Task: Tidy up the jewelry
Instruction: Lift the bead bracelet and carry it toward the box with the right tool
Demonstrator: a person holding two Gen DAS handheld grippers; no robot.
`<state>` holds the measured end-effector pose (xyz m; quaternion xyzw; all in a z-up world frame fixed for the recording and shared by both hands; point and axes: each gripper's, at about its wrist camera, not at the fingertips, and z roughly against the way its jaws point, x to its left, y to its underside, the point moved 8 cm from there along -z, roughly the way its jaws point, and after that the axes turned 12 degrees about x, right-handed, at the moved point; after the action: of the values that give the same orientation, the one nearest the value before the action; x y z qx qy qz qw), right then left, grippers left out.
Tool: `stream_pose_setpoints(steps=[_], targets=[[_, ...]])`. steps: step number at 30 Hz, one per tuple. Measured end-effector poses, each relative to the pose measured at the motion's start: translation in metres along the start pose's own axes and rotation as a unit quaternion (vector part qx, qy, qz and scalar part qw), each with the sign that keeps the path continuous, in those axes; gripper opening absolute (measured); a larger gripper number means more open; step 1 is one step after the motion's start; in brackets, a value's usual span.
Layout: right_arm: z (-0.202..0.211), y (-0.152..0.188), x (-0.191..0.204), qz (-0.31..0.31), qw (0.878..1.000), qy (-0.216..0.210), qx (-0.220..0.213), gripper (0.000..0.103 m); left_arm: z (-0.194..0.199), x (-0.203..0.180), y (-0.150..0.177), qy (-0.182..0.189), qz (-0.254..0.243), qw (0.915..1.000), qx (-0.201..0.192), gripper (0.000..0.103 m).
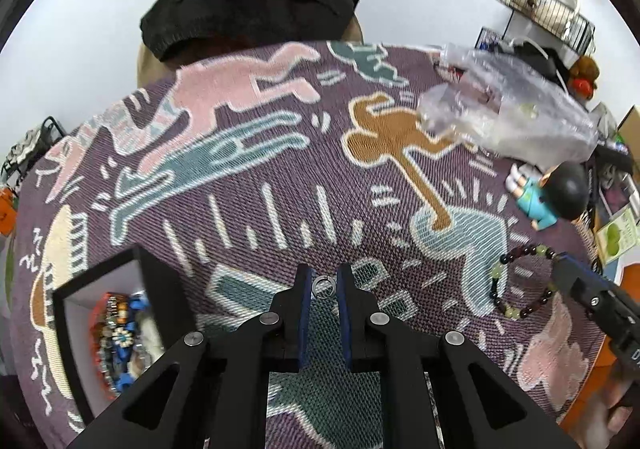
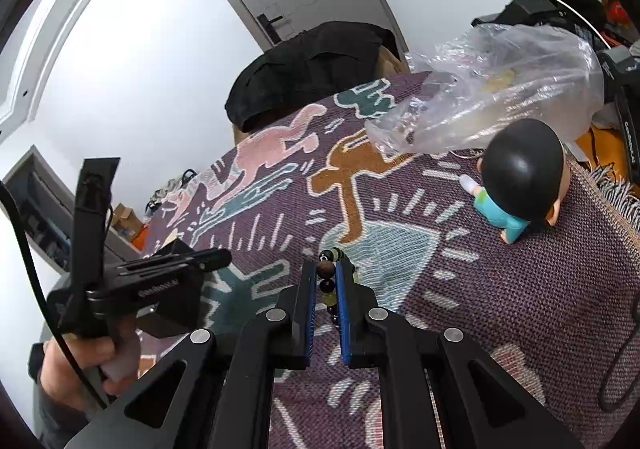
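Observation:
A small silver ring (image 1: 318,293) sits pinched between the blue pads of my left gripper (image 1: 324,281), just above the purple patterned cloth (image 1: 280,153). A black box (image 1: 72,305) lined in white, at the lower left, holds several colourful jewelry pieces (image 1: 120,333). A bracelet of dark red and pale green beads (image 1: 520,285) lies on the cloth to the right. My right gripper (image 1: 560,265) grips its far end. In the right wrist view my right gripper (image 2: 325,269) is shut on the bracelet's beads (image 2: 326,257), and the left gripper (image 2: 218,257) is at the left, held by a hand (image 2: 80,365).
A crumpled clear plastic bag (image 1: 508,109) lies at the back right of the cloth. A figurine (image 1: 556,193) with black hair and teal clothes lies near it. Black fabric (image 1: 248,5) drapes over a chair behind the table. Cluttered shelves (image 1: 548,13) stand at the far right.

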<state>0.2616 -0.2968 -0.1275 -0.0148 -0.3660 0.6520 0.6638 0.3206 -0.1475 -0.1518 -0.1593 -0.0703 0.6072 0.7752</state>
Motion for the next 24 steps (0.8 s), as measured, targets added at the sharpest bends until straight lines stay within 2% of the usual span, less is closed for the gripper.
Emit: stream_pose_setpoints(steps=[11,24], targets=[[0.007,-0.003,0.033,0.022,1.0,-0.011,-0.009,0.011,0.045,0.027,0.007,0.008,0.02,0.9989,-0.041,0.013],[0.002,-0.004,0.083,0.061,0.998,-0.014,-0.006,0.011,0.065,0.068,0.025,0.013,0.045,0.9969,-0.063,0.013]])
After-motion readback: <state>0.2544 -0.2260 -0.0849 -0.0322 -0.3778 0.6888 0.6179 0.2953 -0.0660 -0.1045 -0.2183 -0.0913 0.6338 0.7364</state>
